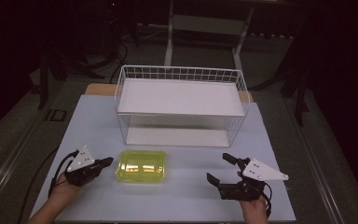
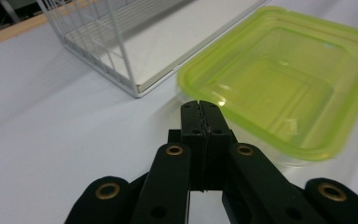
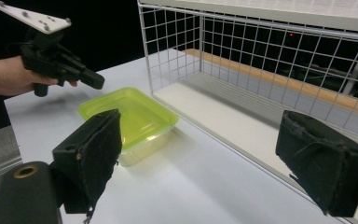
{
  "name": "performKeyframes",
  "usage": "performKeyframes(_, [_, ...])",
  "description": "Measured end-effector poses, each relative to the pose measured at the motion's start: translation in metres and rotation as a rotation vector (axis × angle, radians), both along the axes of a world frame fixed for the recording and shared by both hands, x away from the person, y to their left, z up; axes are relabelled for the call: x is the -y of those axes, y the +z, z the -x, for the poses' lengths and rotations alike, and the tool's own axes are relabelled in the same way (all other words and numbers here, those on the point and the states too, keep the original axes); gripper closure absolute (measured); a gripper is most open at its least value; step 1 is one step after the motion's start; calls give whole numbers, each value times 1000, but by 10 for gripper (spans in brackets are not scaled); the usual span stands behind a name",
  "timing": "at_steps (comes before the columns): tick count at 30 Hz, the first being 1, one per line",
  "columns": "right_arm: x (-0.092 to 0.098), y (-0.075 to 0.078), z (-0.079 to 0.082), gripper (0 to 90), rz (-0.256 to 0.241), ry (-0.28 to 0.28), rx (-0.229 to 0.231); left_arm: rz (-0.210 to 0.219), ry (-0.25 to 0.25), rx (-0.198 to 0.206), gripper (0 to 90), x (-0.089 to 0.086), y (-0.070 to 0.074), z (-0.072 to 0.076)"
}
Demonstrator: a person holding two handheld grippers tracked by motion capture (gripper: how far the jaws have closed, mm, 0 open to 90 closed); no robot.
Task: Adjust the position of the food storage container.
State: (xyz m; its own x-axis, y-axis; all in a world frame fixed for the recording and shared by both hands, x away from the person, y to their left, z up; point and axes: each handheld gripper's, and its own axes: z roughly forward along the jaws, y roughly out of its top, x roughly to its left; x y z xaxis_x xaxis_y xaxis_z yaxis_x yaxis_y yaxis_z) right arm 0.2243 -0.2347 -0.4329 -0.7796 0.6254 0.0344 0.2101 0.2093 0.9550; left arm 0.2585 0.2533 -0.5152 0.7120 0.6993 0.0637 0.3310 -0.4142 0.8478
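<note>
Green tub [image 1: 141, 166] open side up on bench [image 1: 186, 200], just ahead of left hand-held gripper [image 1: 107, 162], jaws pressed together, tip near tub rim, apparently poised to nudge or approach. Right hand-held gripper [image 1: 221, 169] well to tub's other side, jaws spread wide, ready to grasp. Wire rack [image 1: 182, 74] beyond both.
</note>
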Motion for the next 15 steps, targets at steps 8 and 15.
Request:
performKeyframes(8, [1, 0, -1, 142, 5, -3, 3, 27, -37, -6, 900, 7, -11, -5])
performKeyframes(15, [1, -1, -2, 142, 1, 1, 1, 27, -51, -16, 900, 18, -9, -7])
